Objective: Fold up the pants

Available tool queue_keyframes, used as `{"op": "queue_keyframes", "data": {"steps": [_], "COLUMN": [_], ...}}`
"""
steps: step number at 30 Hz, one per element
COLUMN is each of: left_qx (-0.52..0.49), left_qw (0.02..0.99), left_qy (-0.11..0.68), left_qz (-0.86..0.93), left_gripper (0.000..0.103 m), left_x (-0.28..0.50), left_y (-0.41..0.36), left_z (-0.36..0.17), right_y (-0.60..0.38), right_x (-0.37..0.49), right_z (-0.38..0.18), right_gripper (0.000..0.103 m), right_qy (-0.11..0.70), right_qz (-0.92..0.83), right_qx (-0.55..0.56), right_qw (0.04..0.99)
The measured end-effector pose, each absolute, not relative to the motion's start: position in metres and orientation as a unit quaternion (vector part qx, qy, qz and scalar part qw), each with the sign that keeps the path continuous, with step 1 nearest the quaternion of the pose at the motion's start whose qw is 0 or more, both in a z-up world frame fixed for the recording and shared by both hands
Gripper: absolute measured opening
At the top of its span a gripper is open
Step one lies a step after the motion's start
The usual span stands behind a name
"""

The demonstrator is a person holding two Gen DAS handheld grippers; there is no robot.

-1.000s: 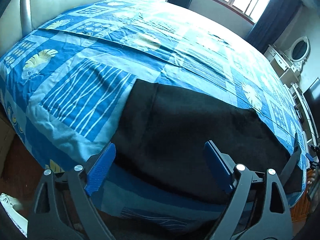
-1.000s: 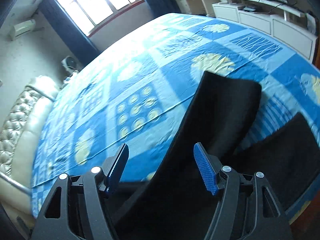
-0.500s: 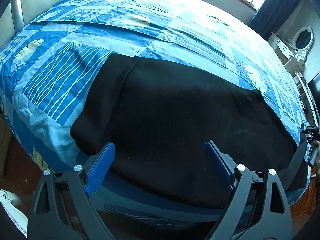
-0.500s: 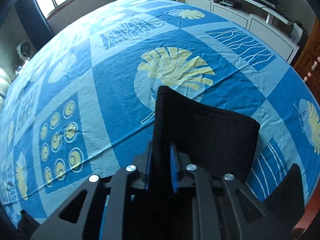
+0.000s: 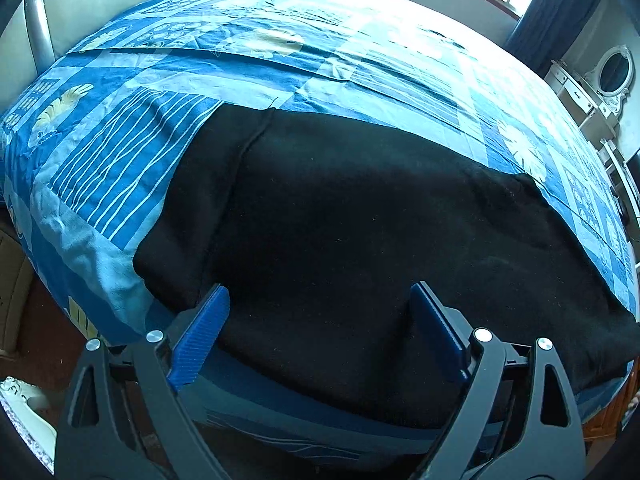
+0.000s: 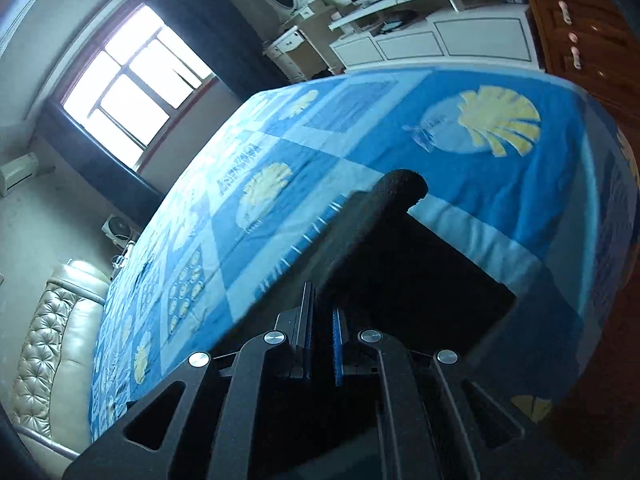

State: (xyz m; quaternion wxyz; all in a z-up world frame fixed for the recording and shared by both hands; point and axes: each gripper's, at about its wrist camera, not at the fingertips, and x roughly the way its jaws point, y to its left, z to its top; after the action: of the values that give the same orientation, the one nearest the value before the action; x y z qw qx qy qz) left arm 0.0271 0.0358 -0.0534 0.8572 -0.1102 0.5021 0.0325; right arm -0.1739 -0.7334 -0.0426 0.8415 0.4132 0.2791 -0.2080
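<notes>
The black pants (image 5: pixel 360 216) lie spread across the near part of a bed with a blue patterned cover (image 5: pixel 280 60). My left gripper (image 5: pixel 320 320) is open, its blue pads just above the pants' near edge and holding nothing. My right gripper (image 6: pixel 320 336) is shut on a leg of the pants (image 6: pixel 372 216) and holds it raised and tilted above the bed; the leg end curls over at the top. A second dark part of the pants (image 6: pixel 432 280) lies below on the cover.
A cream tufted headboard (image 6: pixel 44 344) stands at the bed's left end. A window (image 6: pixel 132 80), a white dresser with an oval mirror (image 5: pixel 600 84) and a white cabinet (image 6: pixel 440 40) line the far side. A wooden wardrobe (image 6: pixel 580 20) stands at right.
My right gripper closed on the pants leg and then lifted and tilted it, swinging its view up. My left gripper moved forward over the pants and stayed open.
</notes>
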Motion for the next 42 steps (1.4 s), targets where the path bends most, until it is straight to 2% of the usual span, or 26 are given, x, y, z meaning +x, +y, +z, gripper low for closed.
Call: {"op": "queue_keyframes", "data": {"steps": [4, 12, 16, 18, 20, 24, 25, 35, 38, 39, 40, 41, 42], "left_qx": [-0.099, -0.101, -0.098, -0.095, -0.095, -0.102, -0.100, -0.098, -0.095, -0.094, -0.094, -0.094, -0.095], "left_qw": [0.857, 0.856, 0.857, 0.857, 0.857, 0.856, 0.857, 0.860, 0.862, 0.862, 0.863, 0.863, 0.864], "left_qy": [0.504, 0.507, 0.505, 0.505, 0.506, 0.506, 0.505, 0.500, 0.498, 0.497, 0.496, 0.495, 0.494], "left_qz": [0.037, 0.032, 0.032, 0.032, 0.030, 0.025, 0.024, 0.022, 0.021, 0.021, 0.021, 0.020, 0.021], "left_gripper": [0.092, 0.092, 0.092, 0.092, 0.092, 0.092, 0.092, 0.092, 0.092, 0.092, 0.092, 0.092, 0.092], "left_x": [0.027, 0.024, 0.024, 0.024, 0.024, 0.024, 0.023, 0.021, 0.020, 0.019, 0.019, 0.019, 0.019], "left_y": [0.032, 0.032, 0.031, 0.029, 0.029, 0.032, 0.031, 0.030, 0.029, 0.028, 0.028, 0.028, 0.028], "left_z": [-0.054, -0.053, -0.055, -0.055, -0.054, -0.054, -0.054, -0.054, -0.054, -0.055, -0.055, -0.055, -0.055], "right_y": [-0.741, -0.735, -0.743, -0.745, -0.742, -0.722, -0.714, -0.616, -0.596, -0.591, -0.586, -0.583, -0.581], "right_x": [-0.189, -0.203, -0.203, -0.208, -0.212, -0.208, -0.205, -0.162, -0.150, -0.147, -0.143, -0.139, -0.137], "right_z": [-0.090, -0.065, -0.097, -0.107, -0.108, -0.100, -0.097, -0.105, -0.098, -0.096, -0.094, -0.093, -0.094], "right_gripper": [0.007, 0.006, 0.006, 0.006, 0.011, 0.030, 0.032, 0.034, 0.034, 0.030, 0.014, 0.008, 0.008], "right_qy": [0.271, 0.223, 0.245, 0.222, 0.197, 0.188, 0.189, 0.262, 0.287, 0.295, 0.305, 0.312, 0.317], "right_qz": [-0.203, -0.193, -0.194, -0.185, -0.180, -0.157, -0.145, -0.029, -0.022, -0.020, -0.018, -0.016, -0.017], "right_qx": [0.486, 0.497, 0.529, 0.566, 0.595, 0.598, 0.598, 0.615, 0.591, 0.581, 0.570, 0.563, 0.559], "right_qw": [0.806, 0.816, 0.789, 0.772, 0.758, 0.763, 0.765, 0.743, 0.754, 0.758, 0.763, 0.765, 0.766]}}
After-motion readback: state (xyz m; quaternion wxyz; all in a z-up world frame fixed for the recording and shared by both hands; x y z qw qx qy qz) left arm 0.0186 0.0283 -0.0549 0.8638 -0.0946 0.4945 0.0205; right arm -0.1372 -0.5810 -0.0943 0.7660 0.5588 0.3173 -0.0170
